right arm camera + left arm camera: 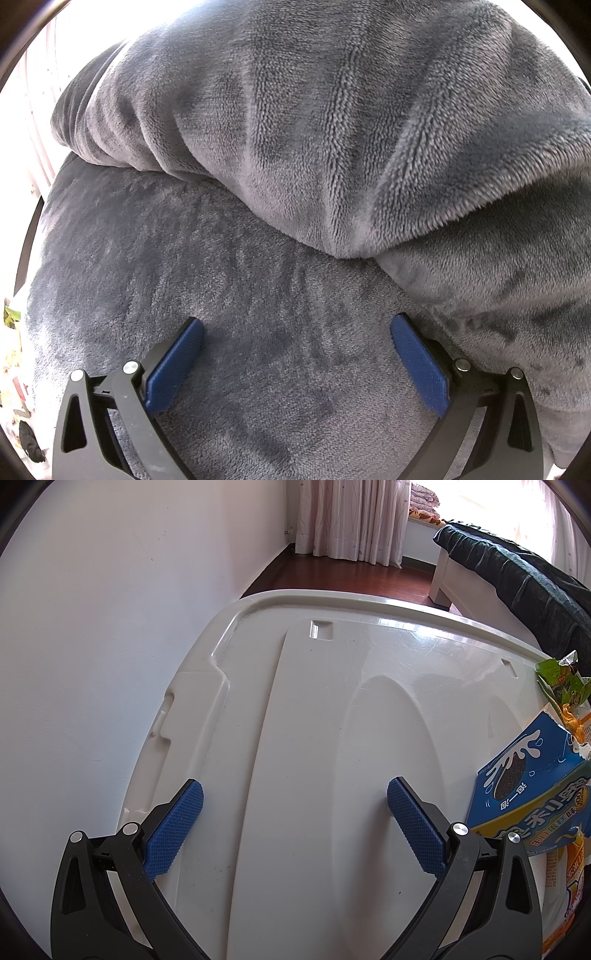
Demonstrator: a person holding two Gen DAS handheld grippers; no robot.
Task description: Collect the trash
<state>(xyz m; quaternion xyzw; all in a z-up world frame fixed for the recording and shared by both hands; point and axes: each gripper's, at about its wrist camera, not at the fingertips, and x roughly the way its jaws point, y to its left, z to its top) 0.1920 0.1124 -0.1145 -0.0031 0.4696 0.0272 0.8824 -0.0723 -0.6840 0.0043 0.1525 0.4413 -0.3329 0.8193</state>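
My left gripper (294,794) is spread wide over the white lid (295,709); a blue box (524,786) lies at its right. My right gripper (296,332), also spread, faces grey fleece fabric (295,147).

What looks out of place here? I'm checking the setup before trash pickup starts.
The snack packaging: a torn-open blue cookie box and a crumpled green wrapper lie at the right edge of the white plastic lid. The right gripper, open, faces only grey fleece fabric, no trash. The left gripper is open and empty.
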